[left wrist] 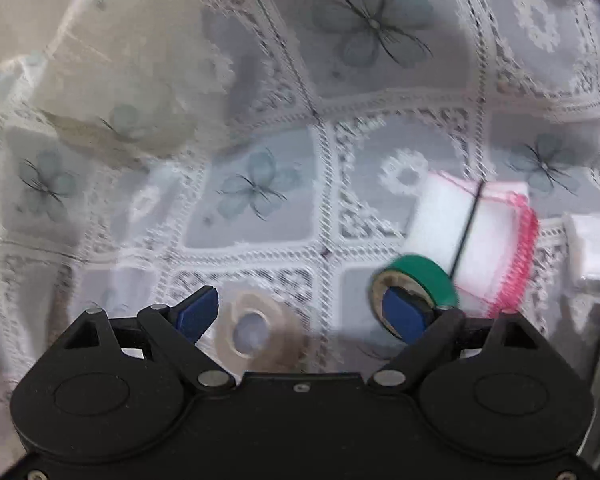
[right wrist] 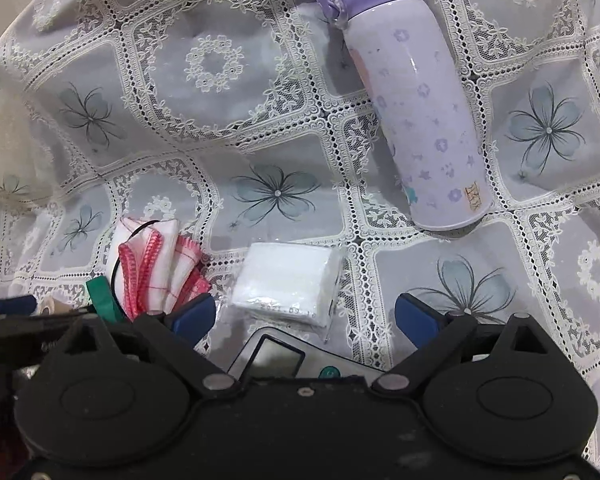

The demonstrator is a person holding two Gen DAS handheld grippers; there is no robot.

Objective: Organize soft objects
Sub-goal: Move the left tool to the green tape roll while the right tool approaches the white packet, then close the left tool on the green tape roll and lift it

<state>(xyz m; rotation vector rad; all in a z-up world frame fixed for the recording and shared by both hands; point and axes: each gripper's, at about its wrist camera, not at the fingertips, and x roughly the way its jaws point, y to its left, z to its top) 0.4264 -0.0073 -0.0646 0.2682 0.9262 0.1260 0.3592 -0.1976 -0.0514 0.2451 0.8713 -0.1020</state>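
Both your left gripper (left wrist: 300, 314) and right gripper (right wrist: 305, 316) gape empty, approaching the pink-edged cloth (left wrist: 476, 240) at lower right; next, straddle and pinch it.

A: What do the left tongs (left wrist: 304, 312) look like?
B: Matte black housing, 2 round raised discs, silver pivot screws, and 2 blue pads (left wrist: 198, 312) on angled black links.
A: And the right tongs (right wrist: 304, 314)?
B: The same build: blue pads (right wrist: 192, 316), silver screws, with the black shell dusty and scuffed.
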